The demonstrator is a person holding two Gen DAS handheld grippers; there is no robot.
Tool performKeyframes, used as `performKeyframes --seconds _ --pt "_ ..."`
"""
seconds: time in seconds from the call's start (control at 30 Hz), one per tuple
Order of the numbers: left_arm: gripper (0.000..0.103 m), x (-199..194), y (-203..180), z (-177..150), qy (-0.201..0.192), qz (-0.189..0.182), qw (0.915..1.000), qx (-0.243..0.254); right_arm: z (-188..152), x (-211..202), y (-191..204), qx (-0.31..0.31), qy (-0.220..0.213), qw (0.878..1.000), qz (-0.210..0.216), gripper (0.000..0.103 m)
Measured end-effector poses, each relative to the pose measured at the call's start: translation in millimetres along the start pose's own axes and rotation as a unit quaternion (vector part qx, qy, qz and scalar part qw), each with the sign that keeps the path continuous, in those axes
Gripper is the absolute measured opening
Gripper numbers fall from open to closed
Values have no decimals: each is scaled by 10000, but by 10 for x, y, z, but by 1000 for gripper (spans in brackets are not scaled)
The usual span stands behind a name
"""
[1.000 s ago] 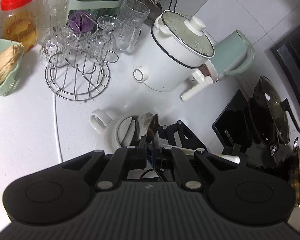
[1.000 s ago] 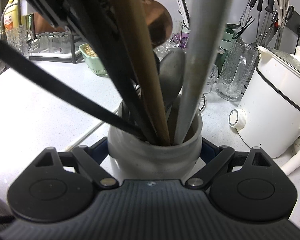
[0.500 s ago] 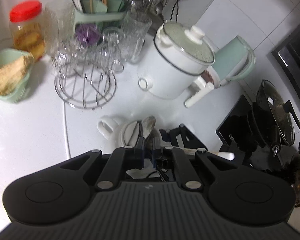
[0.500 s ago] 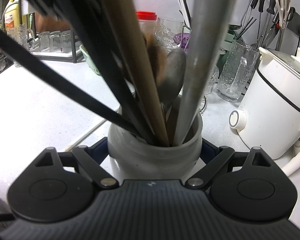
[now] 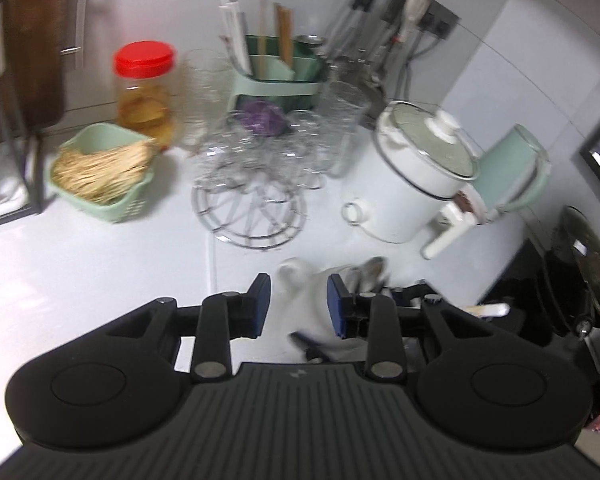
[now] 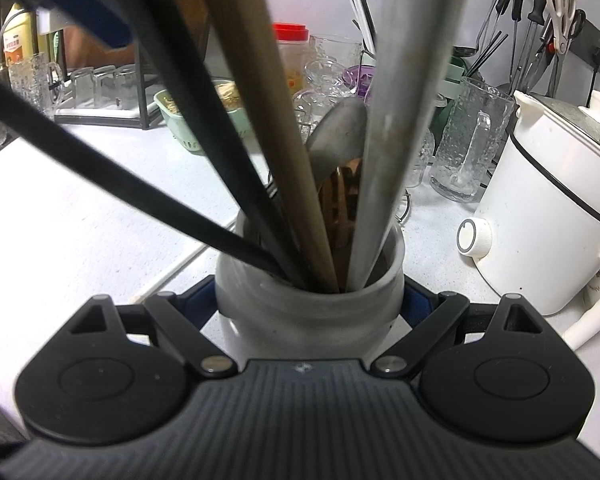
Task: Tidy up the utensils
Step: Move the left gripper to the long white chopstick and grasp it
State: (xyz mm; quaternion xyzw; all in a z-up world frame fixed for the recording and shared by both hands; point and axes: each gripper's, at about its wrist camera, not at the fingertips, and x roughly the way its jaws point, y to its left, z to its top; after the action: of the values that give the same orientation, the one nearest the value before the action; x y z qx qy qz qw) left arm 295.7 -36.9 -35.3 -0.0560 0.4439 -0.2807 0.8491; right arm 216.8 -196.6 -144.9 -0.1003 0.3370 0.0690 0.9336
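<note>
My right gripper (image 6: 308,308) is shut on a white ceramic mug (image 6: 308,320), its blue pads pressing both sides. In the mug stand a wooden handle (image 6: 268,120), a grey metal handle (image 6: 404,120), black handles (image 6: 172,80), a grey spoon (image 6: 340,136) and a copper-coloured spoon (image 6: 342,196). My left gripper (image 5: 296,292) hovers above the blurred mug (image 5: 312,280). Its jaws are opening, with nothing between the pads. Spoon bowls (image 5: 370,268) poke out of the mug below it.
A white electric pot (image 5: 416,184) stands to the right of the mug. Behind are a wire rack of glasses (image 5: 256,184), a green basket (image 5: 100,176), a red-lidded jar (image 5: 144,88) and a green drainer (image 5: 276,72). Dark pans (image 5: 580,272) crowd the right edge.
My left gripper has let go of the spoon, opened, and lifted back from the mug. The copper-coloured spoon now rests deep in the mug. My right gripper has not moved.
</note>
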Motion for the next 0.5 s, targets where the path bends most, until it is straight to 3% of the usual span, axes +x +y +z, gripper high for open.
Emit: performKeyframes --seconds 0.2,0.5 --pt "35 -23 256 -230 25 211 9996 -182 4 2 38 103 21 9999 -132 93" --pt "35 343 441 -907 492 417 9979 -103 -20 -21 78 352 44 9987 -376 93"
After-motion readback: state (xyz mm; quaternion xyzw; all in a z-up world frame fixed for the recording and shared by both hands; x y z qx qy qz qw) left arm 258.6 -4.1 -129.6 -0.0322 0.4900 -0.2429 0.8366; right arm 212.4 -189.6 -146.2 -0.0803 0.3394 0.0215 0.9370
